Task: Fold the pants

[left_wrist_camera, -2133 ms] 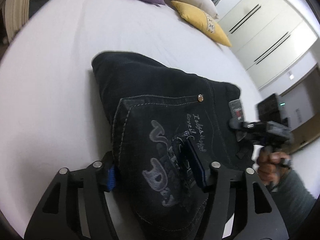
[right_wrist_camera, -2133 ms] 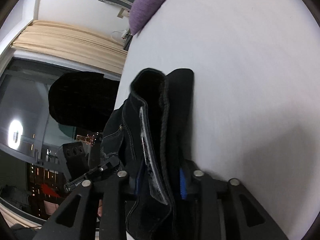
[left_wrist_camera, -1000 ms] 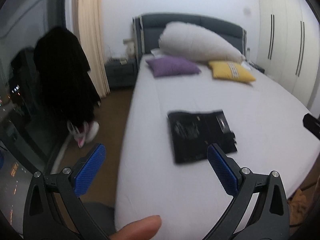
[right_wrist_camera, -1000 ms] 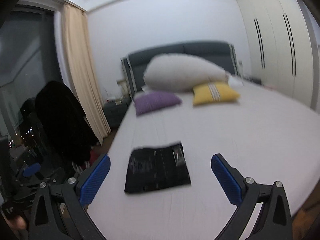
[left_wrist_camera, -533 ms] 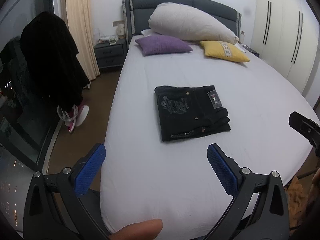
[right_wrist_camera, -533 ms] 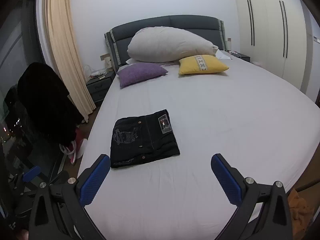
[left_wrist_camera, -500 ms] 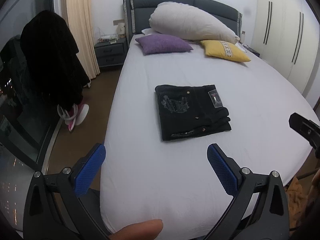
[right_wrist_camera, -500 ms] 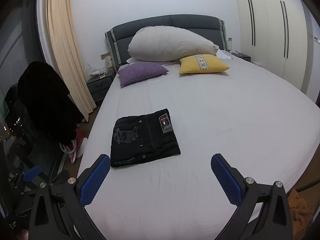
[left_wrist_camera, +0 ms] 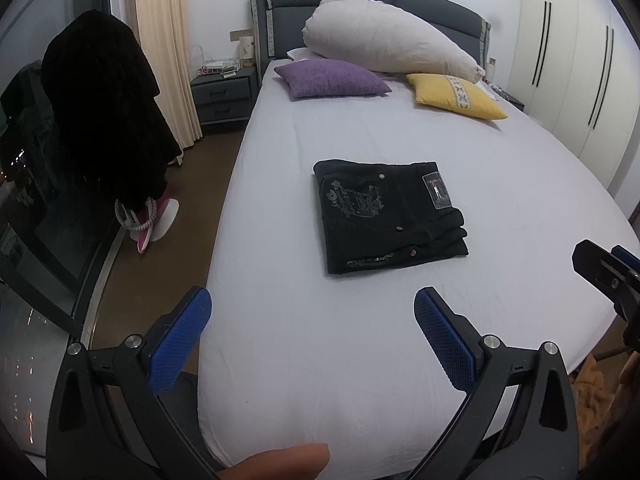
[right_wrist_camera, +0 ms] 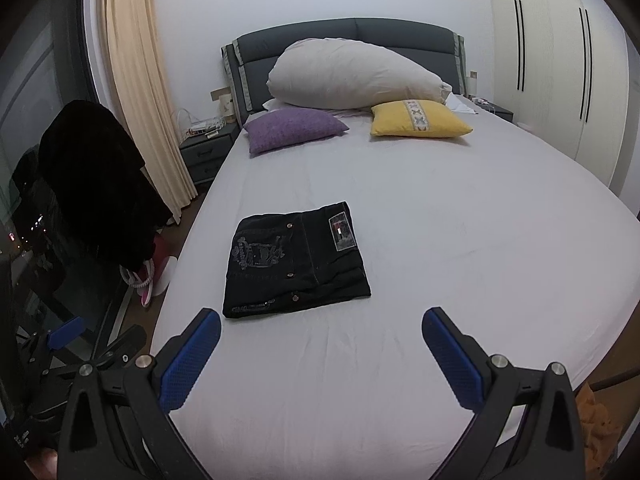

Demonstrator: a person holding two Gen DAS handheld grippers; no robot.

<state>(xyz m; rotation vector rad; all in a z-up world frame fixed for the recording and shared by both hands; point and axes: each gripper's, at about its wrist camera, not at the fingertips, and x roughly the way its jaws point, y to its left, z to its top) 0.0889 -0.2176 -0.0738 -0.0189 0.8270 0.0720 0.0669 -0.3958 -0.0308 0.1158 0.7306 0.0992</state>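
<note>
Left tool (left_wrist_camera: 312, 312) and right tool (right_wrist_camera: 321, 330) both spread wide, empty; dark denim pants (left_wrist_camera: 386, 216) folded rectangular on smooth bedsheet (left_wrist_camera: 360, 360).

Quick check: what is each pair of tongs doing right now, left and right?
Left tongs: open, holding nothing, clear of the folded pants.
Right tongs: open, holding nothing, also clear of the pants.

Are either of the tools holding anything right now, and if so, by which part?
Nothing is held. The left tool and right tool are both open, and the folded pants lie on the bed.
</note>
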